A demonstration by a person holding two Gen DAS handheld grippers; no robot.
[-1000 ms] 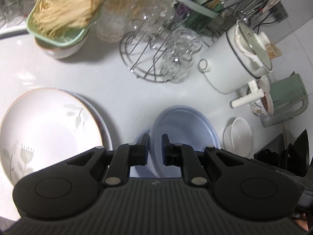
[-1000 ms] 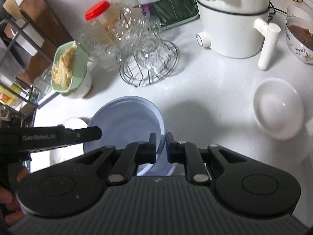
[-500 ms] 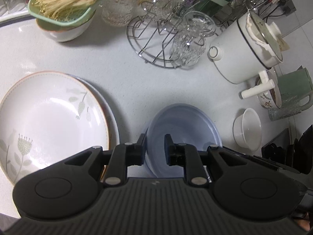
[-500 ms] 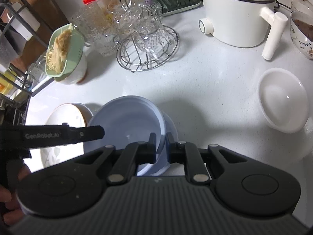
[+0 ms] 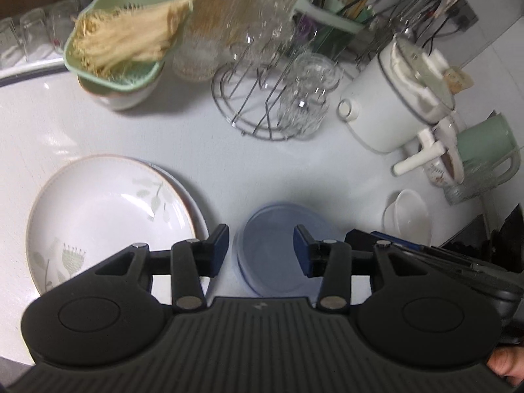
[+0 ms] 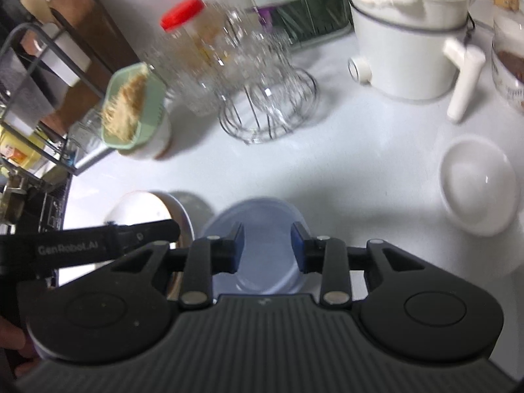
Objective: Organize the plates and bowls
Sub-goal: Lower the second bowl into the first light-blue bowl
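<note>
The white counter [image 5: 249, 170] is carrying everything in view. On its left side the floral plate [image 5: 104, 216] is lying on top of a second plate whose rim is just showing. Beside it, near the middle, the blue bowl [image 5: 278, 245] is sitting flat on the counter, nested in what appears to be a second blue dish, and the small white bowl [image 6: 478, 186] is standing well apart to the right. The left gripper [image 5: 261, 249] and the right gripper [image 6: 267, 247] are both hanging over the blue bowl. Their jaws have just been opening, and both are now released: the pads are standing clear of the rim on either side, gripping nothing. The step in hand is, by judgement, the let-go after setting the bowl down. To do it well, both grippers should be rising straight up with the jaws kept apart, so that no pad is catching the rim and dragging the bowl off its place.
</note>
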